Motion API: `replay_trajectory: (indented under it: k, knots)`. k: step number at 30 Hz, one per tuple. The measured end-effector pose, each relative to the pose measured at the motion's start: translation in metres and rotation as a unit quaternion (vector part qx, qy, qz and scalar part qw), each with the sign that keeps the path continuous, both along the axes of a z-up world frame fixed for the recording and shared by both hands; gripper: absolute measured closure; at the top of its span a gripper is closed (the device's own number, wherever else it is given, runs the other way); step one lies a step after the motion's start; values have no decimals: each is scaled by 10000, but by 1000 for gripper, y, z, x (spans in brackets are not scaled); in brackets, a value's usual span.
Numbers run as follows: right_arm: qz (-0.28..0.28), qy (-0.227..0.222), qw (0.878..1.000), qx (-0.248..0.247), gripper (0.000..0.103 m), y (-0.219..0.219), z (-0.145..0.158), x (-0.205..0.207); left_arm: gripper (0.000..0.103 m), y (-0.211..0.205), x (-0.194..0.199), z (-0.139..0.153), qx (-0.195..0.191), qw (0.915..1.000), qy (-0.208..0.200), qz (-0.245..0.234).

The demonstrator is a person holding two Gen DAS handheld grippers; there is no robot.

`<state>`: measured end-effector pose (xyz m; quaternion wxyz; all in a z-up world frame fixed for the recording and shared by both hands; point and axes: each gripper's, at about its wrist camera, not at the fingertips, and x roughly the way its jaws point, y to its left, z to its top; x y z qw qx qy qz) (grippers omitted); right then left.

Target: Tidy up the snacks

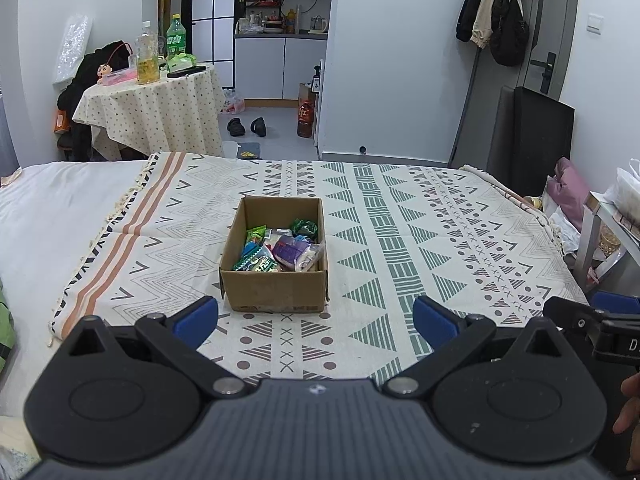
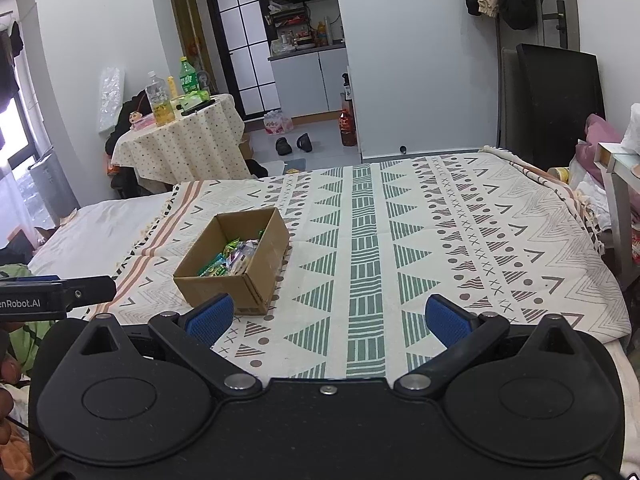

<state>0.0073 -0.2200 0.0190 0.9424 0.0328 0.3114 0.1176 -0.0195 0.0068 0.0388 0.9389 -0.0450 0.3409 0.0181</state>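
Both grippers, left and right, spread wide and holding nothing, hanging back just before the box on the cloth, probably because all snacks already lie inside.

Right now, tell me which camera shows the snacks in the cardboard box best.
The left wrist view. It looks over the near wall of the cardboard box, so the snacks show as separate packets. In the right wrist view the box sits at an angle, and its wall hides much of the pile.
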Motion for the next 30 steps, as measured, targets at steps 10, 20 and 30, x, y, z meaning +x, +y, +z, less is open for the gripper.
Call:
replay_trajectory:
  k: [10,20,30]
  knots:
    - [27,40,10000,15,0,-2,0,2,0,2,2,-3,-8,10000,25,14]
    - [20,41,10000,-12,0,3,-2,2,0,1,3,-2,-29,10000,11,-37]
    - [61,67,10000,-32,0,7,-4,4,0,2,3,1,-28,10000,19,-33]
